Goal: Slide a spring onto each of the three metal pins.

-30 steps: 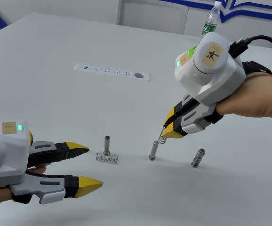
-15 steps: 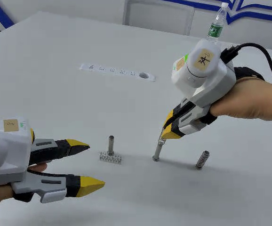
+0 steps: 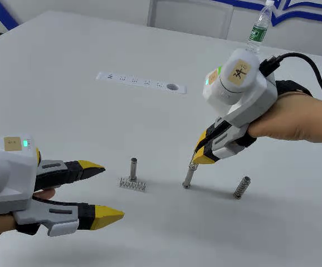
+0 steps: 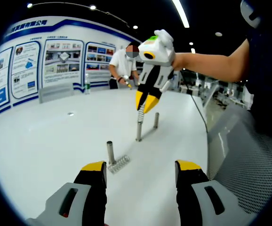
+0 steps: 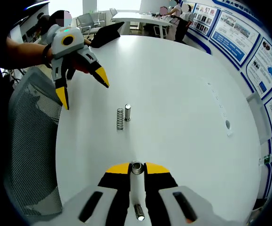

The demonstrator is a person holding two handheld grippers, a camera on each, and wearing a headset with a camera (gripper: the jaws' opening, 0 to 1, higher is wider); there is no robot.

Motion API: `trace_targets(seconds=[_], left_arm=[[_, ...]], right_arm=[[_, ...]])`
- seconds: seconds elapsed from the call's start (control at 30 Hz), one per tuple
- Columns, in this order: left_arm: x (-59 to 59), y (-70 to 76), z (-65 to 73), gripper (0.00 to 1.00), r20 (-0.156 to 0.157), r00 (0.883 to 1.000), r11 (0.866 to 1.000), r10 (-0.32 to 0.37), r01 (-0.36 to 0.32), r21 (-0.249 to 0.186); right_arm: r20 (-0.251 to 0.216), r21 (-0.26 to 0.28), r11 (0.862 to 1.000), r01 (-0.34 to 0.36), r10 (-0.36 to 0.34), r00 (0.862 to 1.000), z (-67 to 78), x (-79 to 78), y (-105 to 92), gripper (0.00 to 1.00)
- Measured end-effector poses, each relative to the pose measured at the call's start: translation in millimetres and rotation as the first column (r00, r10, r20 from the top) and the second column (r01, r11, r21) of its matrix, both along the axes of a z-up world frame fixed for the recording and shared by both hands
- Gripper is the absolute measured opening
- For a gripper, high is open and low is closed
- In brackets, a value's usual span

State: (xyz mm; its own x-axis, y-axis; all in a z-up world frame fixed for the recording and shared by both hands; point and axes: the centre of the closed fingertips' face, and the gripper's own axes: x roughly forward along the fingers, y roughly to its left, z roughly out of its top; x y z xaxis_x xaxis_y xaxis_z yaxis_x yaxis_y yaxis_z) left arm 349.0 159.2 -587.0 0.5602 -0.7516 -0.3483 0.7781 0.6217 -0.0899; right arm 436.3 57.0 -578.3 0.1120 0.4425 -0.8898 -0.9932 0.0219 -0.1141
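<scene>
The spring [image 3: 193,163], a second ago just beside the top of the middle pin [image 3: 188,178], now stands over its tip, pinched by the right gripper [image 3: 203,157], so threading seems begun, while the left gripper [image 3: 112,189] waits spread apart.

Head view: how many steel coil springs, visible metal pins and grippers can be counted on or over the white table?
Steel coil springs: 3 (lying spring, held spring, upright spring)
Grey metal pins in sight: 2 (left pin, middle pin)
Yellow-tipped two-jaw grippers: 2 (left gripper, right gripper)
Total: 7
</scene>
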Motion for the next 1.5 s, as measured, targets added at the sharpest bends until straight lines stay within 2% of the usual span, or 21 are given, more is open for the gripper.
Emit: trace_targets(seconds=[0.47, 1.5], left_arm=[[0.6, 0.4, 0.2, 0.61, -0.001, 1.000, 1.000, 0.003, -0.003, 0.002], [0.4, 7.5, 0.3, 0.65, -0.007, 1.000, 1.000, 0.029, -0.029, 0.007]], right_arm=[[-0.027, -0.011, 1.000, 0.022, -0.022, 0.999, -17.4, 1.5, 1.0, 0.12], [-0.043, -0.065, 0.997, 0.040, -0.042, 0.998, -56.2, 5.3, -0.7, 0.12]])
